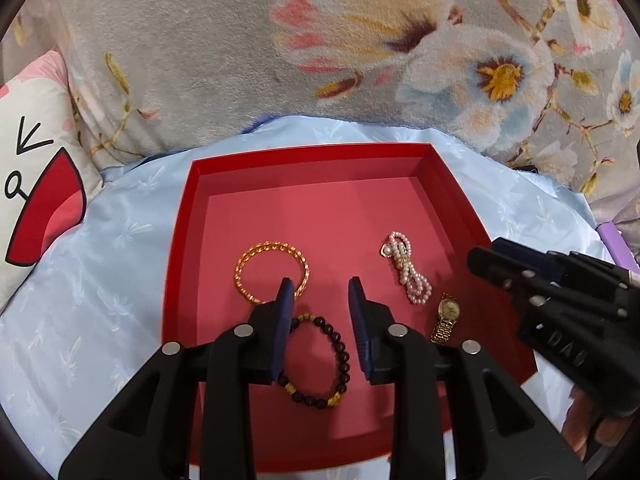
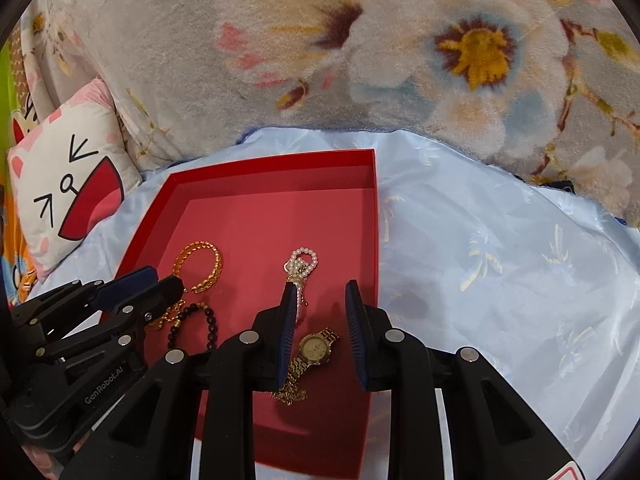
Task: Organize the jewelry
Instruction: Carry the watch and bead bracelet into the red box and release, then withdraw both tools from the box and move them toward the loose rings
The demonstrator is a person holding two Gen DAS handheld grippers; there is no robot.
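Note:
A shallow red tray (image 1: 180, 240) (image 2: 372, 208) lies on light blue satin cloth. In it lie a gold chain bracelet (image 1: 256, 258) (image 2: 216, 264), a dark bead bracelet (image 1: 342, 354) (image 2: 212, 322), a pearl bracelet (image 1: 404, 268) (image 2: 306, 258) and a gold watch (image 1: 448, 310) (image 2: 316, 348). My left gripper (image 1: 320, 290) is open and empty above the bead bracelet. My right gripper (image 2: 320, 292) is open and empty above the watch; it shows at the right of the left wrist view (image 1: 560, 300).
A grey floral plush blanket (image 1: 320, 40) (image 2: 360, 60) rises behind the tray. A white cartoon pillow (image 1: 32, 184) (image 2: 68, 184) lies at the left. Blue cloth (image 2: 500, 260) spreads to the right of the tray. A purple object (image 1: 614, 240) sits at the right edge.

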